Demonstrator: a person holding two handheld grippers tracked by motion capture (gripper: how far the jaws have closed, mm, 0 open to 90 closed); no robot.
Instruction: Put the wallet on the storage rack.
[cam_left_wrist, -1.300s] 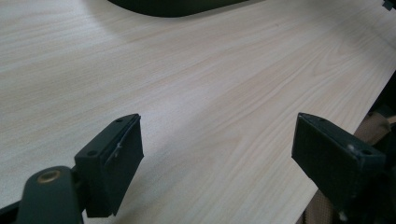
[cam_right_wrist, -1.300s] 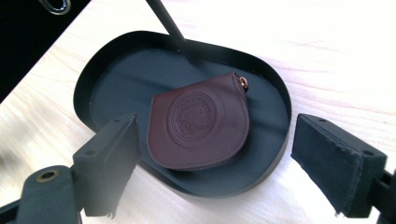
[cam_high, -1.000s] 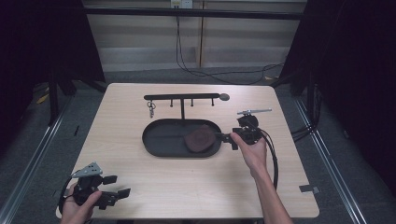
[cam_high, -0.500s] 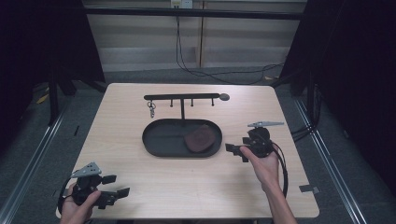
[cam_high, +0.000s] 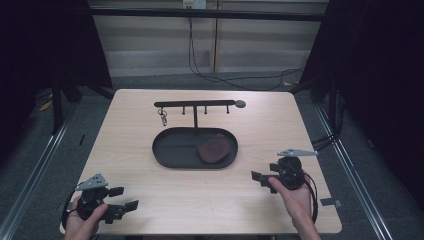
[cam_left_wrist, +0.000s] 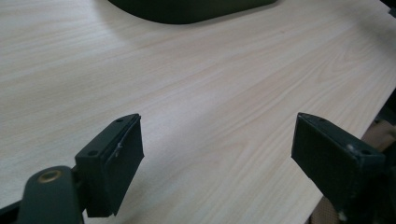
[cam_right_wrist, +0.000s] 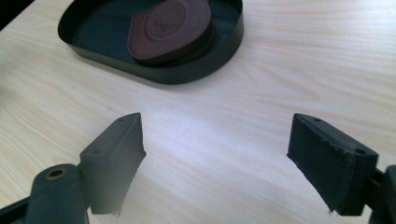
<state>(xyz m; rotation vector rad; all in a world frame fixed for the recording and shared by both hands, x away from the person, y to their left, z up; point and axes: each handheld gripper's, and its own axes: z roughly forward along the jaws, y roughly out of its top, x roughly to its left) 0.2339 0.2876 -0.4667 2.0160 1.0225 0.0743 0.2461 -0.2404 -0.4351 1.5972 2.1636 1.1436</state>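
Nearest the person, at the table's front left corner, the left gripper (cam_high: 116, 200) is being held low over the wooden table (cam_high: 130, 125). Its jaws are being kept wide apart with nothing between them. In the left gripper view (cam_left_wrist: 217, 154) only bare wood grain is being framed between the two pads, and the dark wall of the oval tray (cam_left_wrist: 187, 9) is being cut off at the top edge.

At the front right, the right gripper (cam_high: 260, 177) is being held by the person's right hand (cam_high: 295, 192), well apart from the left one, with its cable (cam_high: 314, 192) being looped beside the wrist. Its jaws are likewise being held wide open and empty. In the right gripper view (cam_right_wrist: 215, 156) they are being pointed towards the tray, near its rim but apart from it.

Farther on, in the middle of the table, the black oval tray (cam_high: 170, 150) is lying flat. A brown leather pouch (cam_high: 212, 148) is resting inside it, at the end nearer the right gripper. In the right gripper view the pouch (cam_right_wrist: 170, 25) is being shown with a round embossed mark on top, lying against the tray's wall (cam_right_wrist: 196, 70).

Beyond the tray, a black hook rack (cam_high: 195, 104) is standing upright, and a small key ring (cam_high: 163, 117) is hanging from it near its left end.
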